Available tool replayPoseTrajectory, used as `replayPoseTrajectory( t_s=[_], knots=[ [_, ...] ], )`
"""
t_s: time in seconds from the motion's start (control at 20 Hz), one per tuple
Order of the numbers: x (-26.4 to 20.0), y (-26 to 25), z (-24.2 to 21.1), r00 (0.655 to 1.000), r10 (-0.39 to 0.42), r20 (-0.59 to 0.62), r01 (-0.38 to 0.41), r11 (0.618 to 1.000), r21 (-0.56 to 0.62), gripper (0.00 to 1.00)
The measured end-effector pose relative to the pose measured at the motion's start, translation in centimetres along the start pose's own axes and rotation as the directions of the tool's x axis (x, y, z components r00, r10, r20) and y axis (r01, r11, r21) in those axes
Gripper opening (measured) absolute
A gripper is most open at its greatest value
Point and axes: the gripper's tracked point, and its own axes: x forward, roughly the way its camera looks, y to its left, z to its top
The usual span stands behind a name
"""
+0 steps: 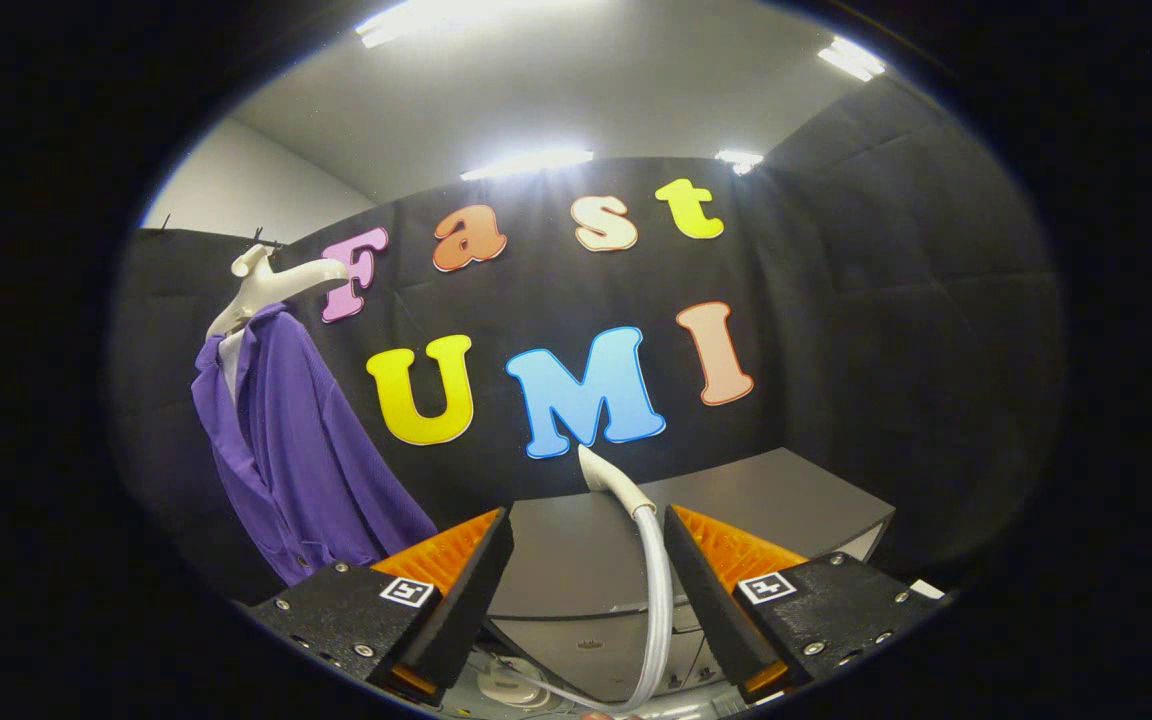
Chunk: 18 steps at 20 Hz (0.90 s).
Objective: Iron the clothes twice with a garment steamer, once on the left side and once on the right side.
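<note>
A purple shirt (286, 450) hangs on a white hanger (266, 285) against the booth wall, off to the left beyond my left finger. The garment steamer's white head (604, 475) stands up on its pale hose (658, 590) just ahead of me. The hose runs down between my fingers, close to the right one. My gripper (586, 515) is open, and neither finger presses on the hose or the head. The steamer's head is well apart from the shirt.
A grey cabinet (786, 495) stands ahead, beyond the fingers and the steamer head. A round white part (508, 688), possibly the steamer's base, lies low between the fingers. The black cloth wall closes off the back and right.
</note>
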Motion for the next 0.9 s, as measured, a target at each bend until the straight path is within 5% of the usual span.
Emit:
replayPoseTrajectory(
  t_s=[0.45, 0.7, 0.9],
  knots=[
    [11.9, -5.8, -0.7, 0.986, 0.063, -0.154, -0.029, 0.977, 0.212, 0.95],
    [17.9, -6.8, -2.5, 0.954, 0.18, -0.239, -0.059, 0.896, 0.44, 0.95],
    [21.5, -6.4, -5.5, 0.902, 0.273, -0.334, -0.067, 0.854, 0.516, 0.94]
  ],
)
